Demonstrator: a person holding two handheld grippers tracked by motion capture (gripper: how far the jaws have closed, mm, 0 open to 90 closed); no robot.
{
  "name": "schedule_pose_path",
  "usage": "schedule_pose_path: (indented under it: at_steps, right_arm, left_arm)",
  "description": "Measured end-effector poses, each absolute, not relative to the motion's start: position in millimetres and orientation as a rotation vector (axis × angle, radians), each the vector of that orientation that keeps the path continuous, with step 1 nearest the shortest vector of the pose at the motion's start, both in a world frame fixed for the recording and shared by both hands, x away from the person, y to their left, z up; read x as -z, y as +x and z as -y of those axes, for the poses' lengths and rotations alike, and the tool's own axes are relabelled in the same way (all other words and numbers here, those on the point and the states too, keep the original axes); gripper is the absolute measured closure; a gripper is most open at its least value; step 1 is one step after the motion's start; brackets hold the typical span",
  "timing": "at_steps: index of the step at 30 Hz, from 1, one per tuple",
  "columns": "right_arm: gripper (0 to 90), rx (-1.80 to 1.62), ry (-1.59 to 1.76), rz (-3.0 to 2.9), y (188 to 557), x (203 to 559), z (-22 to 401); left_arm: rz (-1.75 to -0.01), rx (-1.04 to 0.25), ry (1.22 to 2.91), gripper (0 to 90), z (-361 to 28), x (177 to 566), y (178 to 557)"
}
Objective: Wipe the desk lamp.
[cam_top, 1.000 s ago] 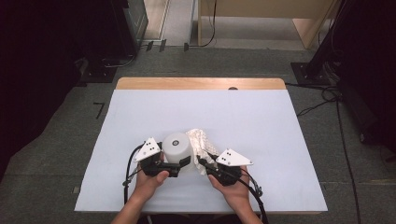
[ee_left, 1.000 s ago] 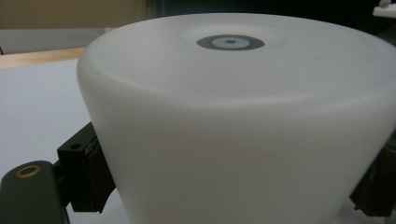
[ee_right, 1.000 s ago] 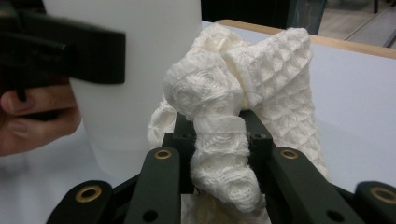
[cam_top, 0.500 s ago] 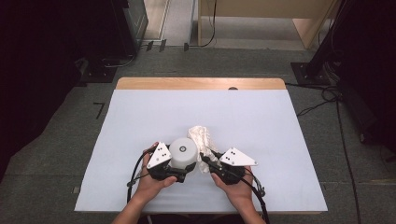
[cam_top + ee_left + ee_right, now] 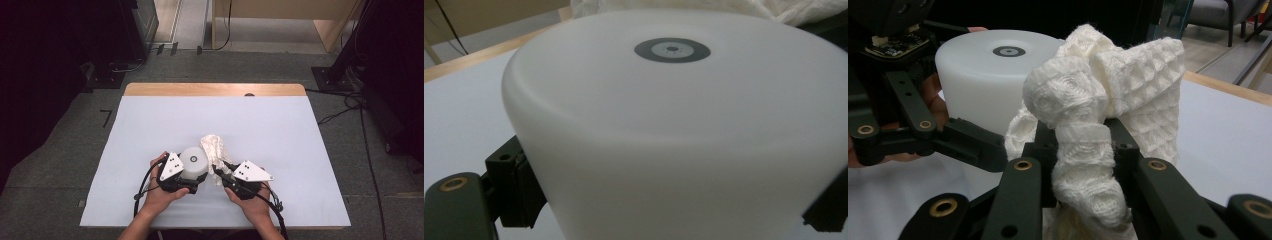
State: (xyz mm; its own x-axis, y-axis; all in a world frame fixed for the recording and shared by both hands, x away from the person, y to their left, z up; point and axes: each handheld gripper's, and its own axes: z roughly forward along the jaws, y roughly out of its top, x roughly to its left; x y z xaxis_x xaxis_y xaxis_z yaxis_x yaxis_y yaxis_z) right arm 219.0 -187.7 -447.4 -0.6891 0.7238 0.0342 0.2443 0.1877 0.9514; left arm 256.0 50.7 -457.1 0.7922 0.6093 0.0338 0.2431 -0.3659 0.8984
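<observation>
My right gripper pinched the soft, floppy cloth mid-bunch, while my left gripper clamped the smooth, probably slippery tub low on its sides.

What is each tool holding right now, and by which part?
The left tool clamps the white cylinder across its side wall. The right tool pinches the white waffle-weave cloth at a bunched, twisted fold.
</observation>
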Motion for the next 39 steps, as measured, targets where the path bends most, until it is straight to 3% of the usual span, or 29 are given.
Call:
schedule_pose_path:
  at_steps: [8, 18, 25, 32, 39]
  right_arm:
    - [73.1, -1.509, 0.914, -2.045, 220.2, 448.8, 188.4]
    - [72.9, -1.517, 0.960, -2.114, 225.0, 460.0, 184.5]
    - [72.9, -1.496, 1.014, -2.086, 227.9, 459.1, 190.6]
    - [73.0, -1.501, 1.052, -2.044, 229.8, 455.8, 200.2]
    - [73.0, -1.506, 1.061, -2.027, 230.4, 454.6, 203.9]
  left_arm:
    - [-0.543, -0.419, 1.886, 8.6, -51.3, 449.3, 247.4]
    - [-0.635, -0.393, 1.755, 8.5, -63.9, 444.3, 252.8]
    - [-0.740, -0.488, 1.807, 8.5, -65.9, 461.2, 263.6]
    - [-0.683, -0.620, 1.920, 8.4, -56.4, 472.4, 259.4]
    - [-0.746, -0.567, 1.888, 7.4, -66.7, 476.7, 261.1]
